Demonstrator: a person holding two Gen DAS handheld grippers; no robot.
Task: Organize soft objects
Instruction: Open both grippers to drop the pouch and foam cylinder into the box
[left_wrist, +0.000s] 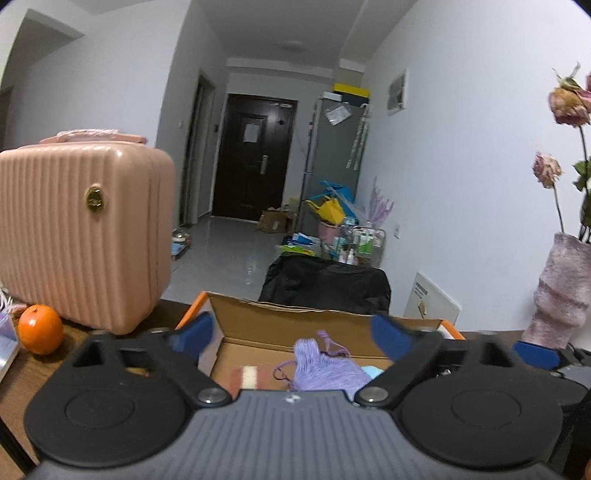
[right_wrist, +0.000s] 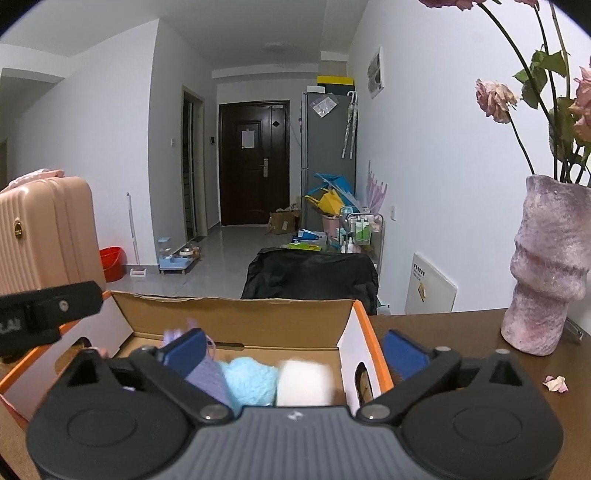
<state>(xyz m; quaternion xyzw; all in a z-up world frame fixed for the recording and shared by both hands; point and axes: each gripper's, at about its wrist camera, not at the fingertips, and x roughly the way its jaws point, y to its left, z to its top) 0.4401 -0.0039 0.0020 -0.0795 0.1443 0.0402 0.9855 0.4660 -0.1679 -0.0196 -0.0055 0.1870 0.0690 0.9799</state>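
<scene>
An open cardboard box (left_wrist: 280, 314) with orange edges sits on the brown table, also in the right wrist view (right_wrist: 236, 317). Inside lie a purple knitted piece (left_wrist: 325, 369) with a string, a brown striped cloth (left_wrist: 247, 376), a light blue fluffy piece (right_wrist: 251, 380) and a white soft piece (right_wrist: 304, 382). My left gripper (left_wrist: 295, 338) is open and empty above the box. My right gripper (right_wrist: 295, 350) is open and empty over the box's right part; its right finger is outside the box wall.
A pink ribbed case (left_wrist: 81, 232) and an orange (left_wrist: 40, 334) stand left of the box. A purple vase (right_wrist: 546, 269) with dried roses stands on the right, a petal (right_wrist: 556, 382) by it. A black chair back (right_wrist: 310, 273) is behind the table.
</scene>
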